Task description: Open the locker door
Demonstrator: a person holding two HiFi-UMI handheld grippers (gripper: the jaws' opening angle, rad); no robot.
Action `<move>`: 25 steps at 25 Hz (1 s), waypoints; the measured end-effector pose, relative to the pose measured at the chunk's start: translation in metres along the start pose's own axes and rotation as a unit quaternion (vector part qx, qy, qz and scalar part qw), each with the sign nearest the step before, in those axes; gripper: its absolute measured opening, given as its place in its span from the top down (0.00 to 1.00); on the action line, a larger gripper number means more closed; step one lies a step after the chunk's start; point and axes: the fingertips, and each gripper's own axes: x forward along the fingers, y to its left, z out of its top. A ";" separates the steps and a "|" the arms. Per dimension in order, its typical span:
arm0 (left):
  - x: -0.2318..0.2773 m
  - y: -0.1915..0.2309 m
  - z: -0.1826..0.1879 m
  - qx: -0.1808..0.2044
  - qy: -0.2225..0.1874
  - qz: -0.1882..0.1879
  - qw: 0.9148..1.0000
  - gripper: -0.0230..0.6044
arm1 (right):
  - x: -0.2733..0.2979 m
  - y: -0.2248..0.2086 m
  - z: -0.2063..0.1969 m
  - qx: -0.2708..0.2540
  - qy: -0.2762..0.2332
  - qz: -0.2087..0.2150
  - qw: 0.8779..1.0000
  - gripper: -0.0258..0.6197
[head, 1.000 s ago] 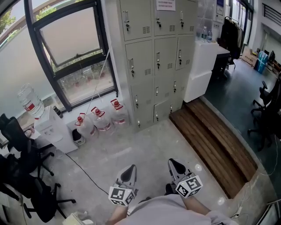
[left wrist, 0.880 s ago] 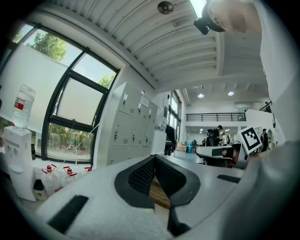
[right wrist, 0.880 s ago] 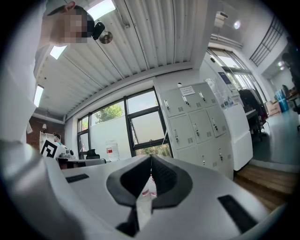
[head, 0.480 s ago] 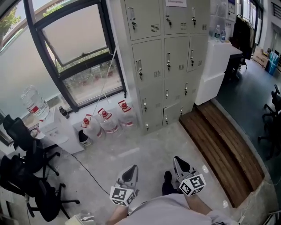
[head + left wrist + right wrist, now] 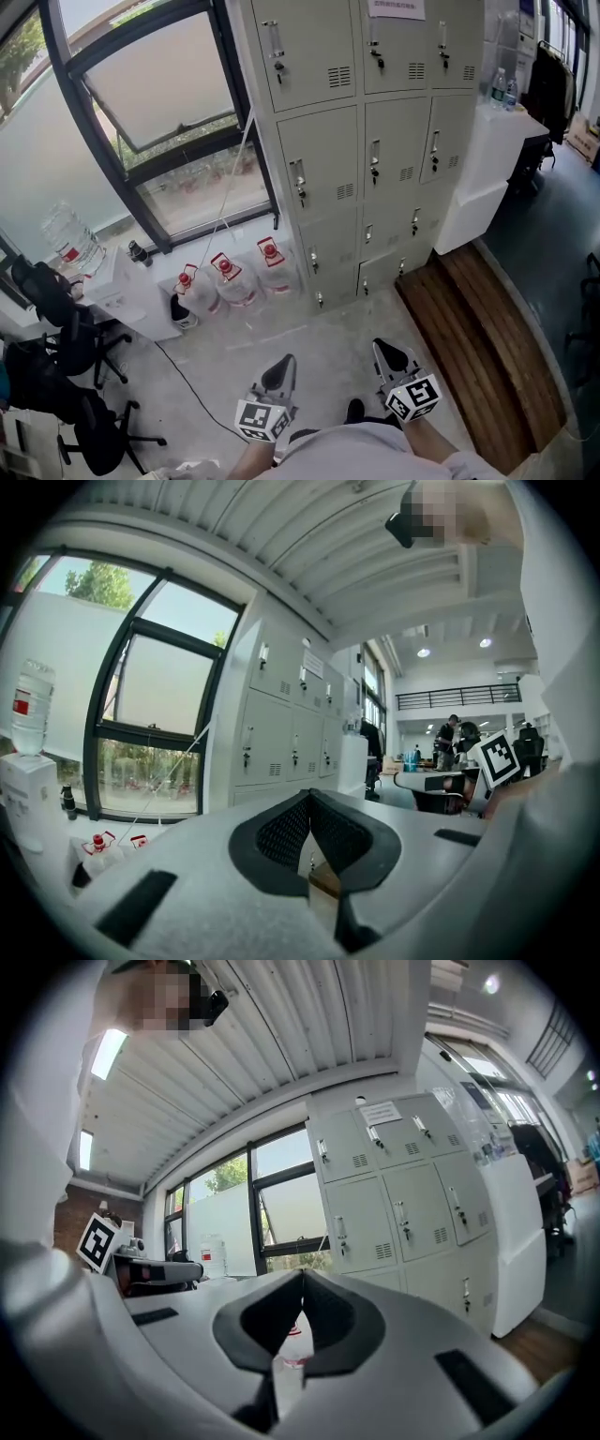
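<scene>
- Left gripper point(image 5: 278, 364) and right gripper point(image 5: 387, 352) are clenched and empty, with the jaw tips meeting.
- Lockers point(image 5: 375, 141) are located beside the window point(image 5: 159, 112), well apart from both grippers, doors shut.
- The top row is cut off.

- Our white left tongs point(image 5: 280, 364) and right tongs point(image 5: 384, 352) carry black-and-white square-patterned cubes.
- Ahead of them we see pale grey metal lockers point(image 5: 323, 169).
- Ahead-left: clear plastic water jugs point(image 5: 236, 289), red-capped.
- Right: brown wooden planks point(image 5: 469, 328).

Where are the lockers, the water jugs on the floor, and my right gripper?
lockers point(image 5: 323, 155), head view, face of the middle-row left door.
water jugs point(image 5: 236, 289), head view, body of the middle jug of three.
right gripper point(image 5: 381, 347), head view, tip where its shut jaws meet.
</scene>
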 end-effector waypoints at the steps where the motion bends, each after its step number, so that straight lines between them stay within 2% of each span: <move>1: 0.015 0.001 0.005 0.000 -0.003 0.002 1.000 0.96 | 0.011 -0.011 0.004 -0.003 -0.001 0.007 1.000 0.94; 5: 0.059 0.008 0.015 -0.001 -0.004 0.010 1.000 0.96 | 0.048 -0.044 0.013 0.000 -0.003 0.025 1.000 0.94; 11: 0.103 0.043 0.015 -0.005 0.008 0.023 1.000 0.96 | 0.095 -0.067 0.011 0.018 0.004 0.028 0.999 0.94; 17: 0.150 0.091 0.022 -0.007 0.000 -0.005 1.000 0.96 | 0.150 -0.080 0.015 0.022 -0.007 0.001 1.000 0.94; 25: 0.205 0.175 0.044 0.013 -0.005 -0.079 0.997 0.96 | 0.245 -0.070 0.023 0.004 -0.014 -0.048 0.999 0.94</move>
